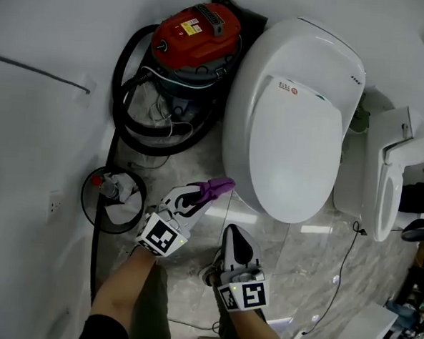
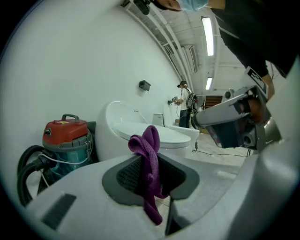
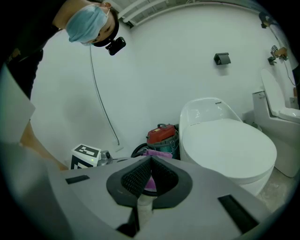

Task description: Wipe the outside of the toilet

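The white toilet (image 1: 294,120) stands with its lid down, ahead and to the right of me. My left gripper (image 1: 205,193) is shut on a purple cloth (image 1: 220,186), held close to the bowl's near left side without clearly touching it. In the left gripper view the cloth (image 2: 149,157) hangs pinched between the jaws, with the toilet (image 2: 140,133) behind it. My right gripper (image 1: 235,237) hovers just below the bowl's front, shut and holding nothing. The right gripper view shows the toilet (image 3: 229,145) and the cloth (image 3: 158,153) beyond the closed tips.
A red vacuum cleaner (image 1: 195,35) with a black hose (image 1: 129,117) sits against the wall left of the toilet. A round bin (image 1: 113,198) holding a bottle and paper stands at my left. A second toilet (image 1: 383,190) is on the right, and a cable (image 1: 344,263) crosses the floor.
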`<state>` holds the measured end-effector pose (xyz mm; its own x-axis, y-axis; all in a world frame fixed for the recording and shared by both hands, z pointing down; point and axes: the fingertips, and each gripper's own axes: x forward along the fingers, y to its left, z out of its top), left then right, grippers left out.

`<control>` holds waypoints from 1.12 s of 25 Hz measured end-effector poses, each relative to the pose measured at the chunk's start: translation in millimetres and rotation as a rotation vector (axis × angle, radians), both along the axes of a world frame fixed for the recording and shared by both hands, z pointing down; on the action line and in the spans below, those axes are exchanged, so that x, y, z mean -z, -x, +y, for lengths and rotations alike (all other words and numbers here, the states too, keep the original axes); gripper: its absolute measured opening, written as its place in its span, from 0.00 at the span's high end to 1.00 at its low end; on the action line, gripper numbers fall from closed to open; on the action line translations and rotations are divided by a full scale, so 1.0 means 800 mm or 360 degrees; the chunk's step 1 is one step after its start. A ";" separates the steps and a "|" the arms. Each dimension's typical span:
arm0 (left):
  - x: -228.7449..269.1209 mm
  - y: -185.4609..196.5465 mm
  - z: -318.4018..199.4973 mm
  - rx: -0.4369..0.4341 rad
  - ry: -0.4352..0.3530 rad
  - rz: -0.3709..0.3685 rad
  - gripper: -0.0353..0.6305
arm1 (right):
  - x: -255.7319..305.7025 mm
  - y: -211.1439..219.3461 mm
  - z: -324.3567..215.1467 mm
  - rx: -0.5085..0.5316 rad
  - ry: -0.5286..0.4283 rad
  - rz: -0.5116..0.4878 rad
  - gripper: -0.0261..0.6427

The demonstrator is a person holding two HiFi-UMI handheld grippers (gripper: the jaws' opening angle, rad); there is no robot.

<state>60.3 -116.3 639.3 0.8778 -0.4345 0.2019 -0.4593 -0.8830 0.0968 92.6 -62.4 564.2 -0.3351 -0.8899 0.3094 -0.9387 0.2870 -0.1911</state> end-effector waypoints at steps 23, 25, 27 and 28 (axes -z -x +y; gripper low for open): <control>-0.145 -0.059 -0.115 0.0059 -0.0244 0.0122 0.83 | -0.206 -0.041 -0.041 -0.0172 -0.0295 -0.0020 0.96; -0.143 -0.059 -0.136 0.0095 -0.0236 0.0109 0.83 | -0.202 -0.043 -0.038 -0.0185 -0.0314 -0.0019 0.96; -0.145 -0.059 -0.162 0.0122 -0.0214 0.0091 0.83 | -0.198 -0.046 -0.033 -0.0202 -0.0320 -0.0024 0.96; -0.147 -0.060 -0.176 0.0132 -0.0199 0.0078 0.83 | -0.196 -0.046 -0.030 -0.0206 -0.0318 -0.0020 0.96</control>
